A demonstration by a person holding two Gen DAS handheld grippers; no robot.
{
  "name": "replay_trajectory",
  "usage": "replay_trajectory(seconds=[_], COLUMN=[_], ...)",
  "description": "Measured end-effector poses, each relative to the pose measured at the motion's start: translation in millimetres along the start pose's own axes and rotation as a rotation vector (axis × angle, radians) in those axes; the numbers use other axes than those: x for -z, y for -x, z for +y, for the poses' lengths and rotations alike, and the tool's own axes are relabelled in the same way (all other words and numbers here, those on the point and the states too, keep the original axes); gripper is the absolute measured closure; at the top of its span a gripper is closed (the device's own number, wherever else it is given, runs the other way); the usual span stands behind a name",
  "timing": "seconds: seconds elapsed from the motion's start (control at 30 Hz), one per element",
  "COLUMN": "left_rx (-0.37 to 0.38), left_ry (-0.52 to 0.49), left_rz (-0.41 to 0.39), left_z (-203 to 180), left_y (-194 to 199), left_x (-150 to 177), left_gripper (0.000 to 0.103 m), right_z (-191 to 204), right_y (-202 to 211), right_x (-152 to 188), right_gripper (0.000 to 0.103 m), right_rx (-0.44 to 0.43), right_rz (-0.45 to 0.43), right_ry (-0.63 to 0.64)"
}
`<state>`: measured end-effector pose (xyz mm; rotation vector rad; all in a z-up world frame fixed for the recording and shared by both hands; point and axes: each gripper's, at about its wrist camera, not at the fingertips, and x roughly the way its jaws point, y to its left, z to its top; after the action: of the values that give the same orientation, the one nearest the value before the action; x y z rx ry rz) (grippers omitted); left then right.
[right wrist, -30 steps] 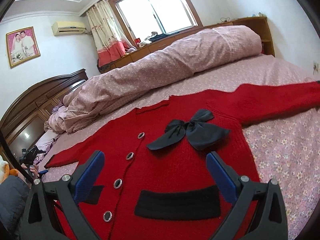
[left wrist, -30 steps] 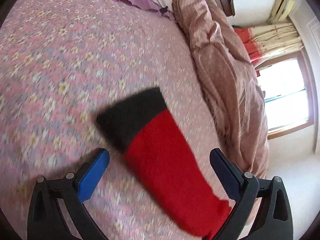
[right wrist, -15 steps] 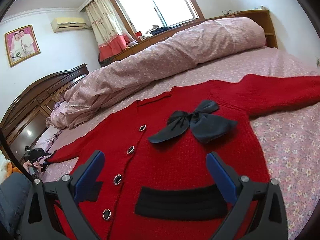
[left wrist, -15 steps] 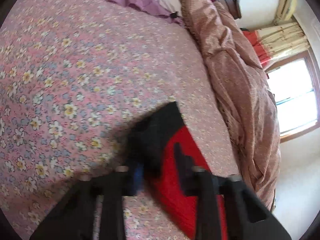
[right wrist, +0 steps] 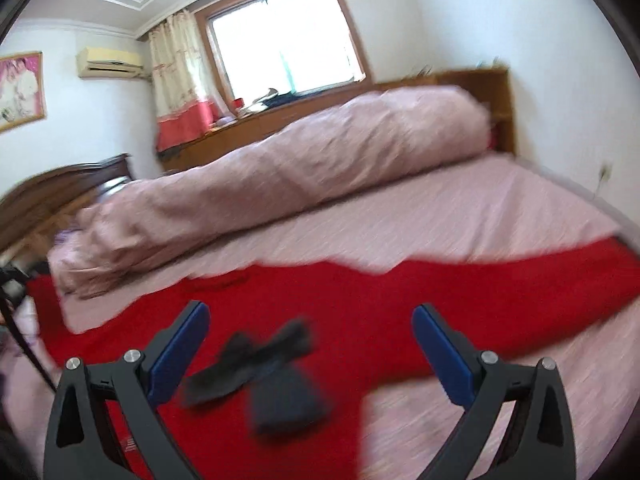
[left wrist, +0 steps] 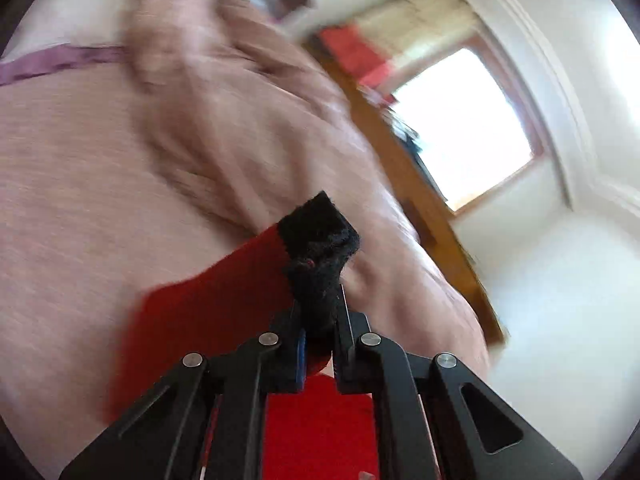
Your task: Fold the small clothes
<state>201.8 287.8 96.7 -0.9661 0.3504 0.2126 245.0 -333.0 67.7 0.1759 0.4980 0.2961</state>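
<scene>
Our left gripper has the black cuff of the red cardigan's sleeve pinched tight, jaws clamped right down on the knit with no gap showing. The cuff bunches up just past the fingertips, and the red sleeve trails away to the left and down under the gripper, lifted clear of the pink bedsheet. Everything behind it is smeared with motion blur, so we can only just make out the rolled-up quilt and a bright window.

Over on the other side, our right gripper hangs wide open above the red cardigan, blue pads well apart and gripping nothing. The cardigan lies spread flat on the bed, its black bow sitting between the jaws and slightly left of centre, and a dark patch just below it, probably the pocket band, too blurred to be sure. One sleeve stretches out to the right across the sheet.

No readable writing or labels anywhere in either view.
</scene>
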Motion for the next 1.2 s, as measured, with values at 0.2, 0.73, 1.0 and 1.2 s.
replay_trajectory(seconds=[0.2, 0.73, 1.0, 1.2], left_rx=[0.127, 0.071, 0.105, 0.167], left_ry=[-0.29, -0.638, -0.655, -0.621], left_rz=[0.201, 0.426, 0.524, 0.555], left_z=[-148.4, -188.2, -186.9, -177.9], left_y=[-89.8, -161.6, -147.4, -106.9], left_x=[141.8, 351.2, 365.1, 338.6], left_gripper=[0.1, 0.099, 0.069, 0.058], right_z=[-59.4, -134.2, -127.0, -139.9], right_y=[7.9, 24.7, 13.9, 17.2], right_x=[-25.8, -14.5, -12.3, -9.5], right_gripper=[0.0, 0.0, 0.0, 0.0], right_rx=[0.165, 0.196, 0.177, 0.193], right_rz=[-0.023, 0.017, 0.053, 0.066], right_ry=[0.055, -0.123, -0.115, -0.117])
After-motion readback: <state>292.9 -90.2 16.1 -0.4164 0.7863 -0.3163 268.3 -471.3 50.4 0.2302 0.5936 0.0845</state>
